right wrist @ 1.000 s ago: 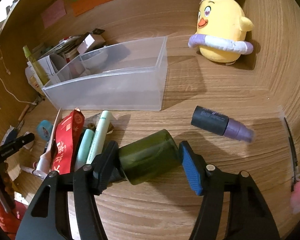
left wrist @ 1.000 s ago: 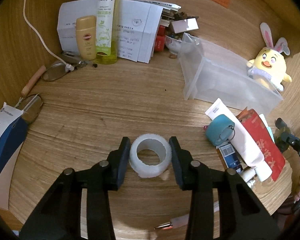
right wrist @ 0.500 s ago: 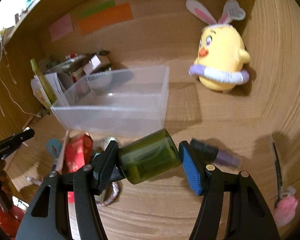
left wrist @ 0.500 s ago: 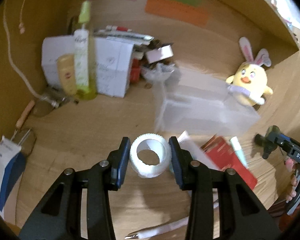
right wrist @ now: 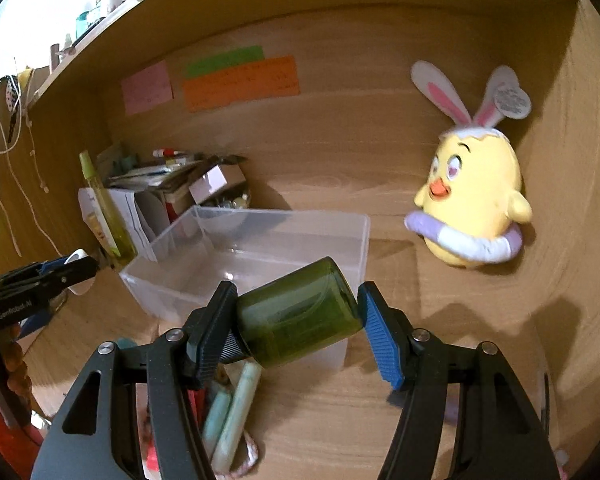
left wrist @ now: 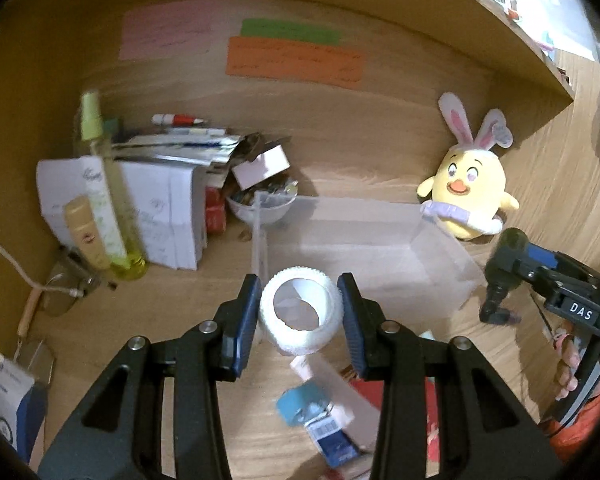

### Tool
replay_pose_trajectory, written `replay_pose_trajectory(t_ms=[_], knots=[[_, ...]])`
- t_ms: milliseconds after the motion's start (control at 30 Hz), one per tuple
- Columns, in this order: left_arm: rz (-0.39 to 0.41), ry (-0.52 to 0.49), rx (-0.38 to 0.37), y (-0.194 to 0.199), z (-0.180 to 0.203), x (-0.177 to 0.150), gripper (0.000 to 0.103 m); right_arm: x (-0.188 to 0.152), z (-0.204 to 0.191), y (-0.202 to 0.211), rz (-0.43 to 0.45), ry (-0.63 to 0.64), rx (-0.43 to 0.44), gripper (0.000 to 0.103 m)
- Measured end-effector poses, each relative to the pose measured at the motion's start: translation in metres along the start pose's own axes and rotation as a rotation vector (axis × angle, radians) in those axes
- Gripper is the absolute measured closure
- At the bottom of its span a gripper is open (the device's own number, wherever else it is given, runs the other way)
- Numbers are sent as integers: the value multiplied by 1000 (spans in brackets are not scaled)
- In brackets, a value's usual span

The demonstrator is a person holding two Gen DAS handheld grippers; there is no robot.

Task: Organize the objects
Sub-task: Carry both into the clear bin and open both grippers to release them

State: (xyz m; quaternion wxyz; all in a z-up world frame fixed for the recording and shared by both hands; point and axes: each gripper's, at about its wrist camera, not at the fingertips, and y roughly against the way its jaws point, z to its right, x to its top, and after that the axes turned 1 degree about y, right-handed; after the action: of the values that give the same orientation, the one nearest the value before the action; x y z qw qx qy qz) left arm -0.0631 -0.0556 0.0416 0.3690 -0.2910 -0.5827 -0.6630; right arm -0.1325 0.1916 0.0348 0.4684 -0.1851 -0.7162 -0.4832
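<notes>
Both loads are hanging before the clear bin (right wrist: 260, 236).
Left gripper (left wrist: 300, 312) is pinching white tape roll (left wrist: 300, 316); right gripper (right wrist: 296, 320) is clamping green bottle (right wrist: 300, 312) crosswise, nearer the rim.

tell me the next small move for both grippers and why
Probably carry both forward over the clear bin and lower. The left gripper holds the white tape roll and the right gripper the green bottle, both lifted just short of the bin's near wall, and the bin looks empty.
</notes>
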Motion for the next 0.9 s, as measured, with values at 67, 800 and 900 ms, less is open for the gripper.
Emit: replay_pose_trajectory(t_ms=[67,800,900], knots=[[-2,-7,-7,-5,4,6,64,7,0,-5,7,1,11,44],[-150,-22,1,-92,7,30,64,29,-8,-95,-106,29,40,44],[-182,-27,0,-104,7,27,64,26,-7,-103,-131,33,46,44]])
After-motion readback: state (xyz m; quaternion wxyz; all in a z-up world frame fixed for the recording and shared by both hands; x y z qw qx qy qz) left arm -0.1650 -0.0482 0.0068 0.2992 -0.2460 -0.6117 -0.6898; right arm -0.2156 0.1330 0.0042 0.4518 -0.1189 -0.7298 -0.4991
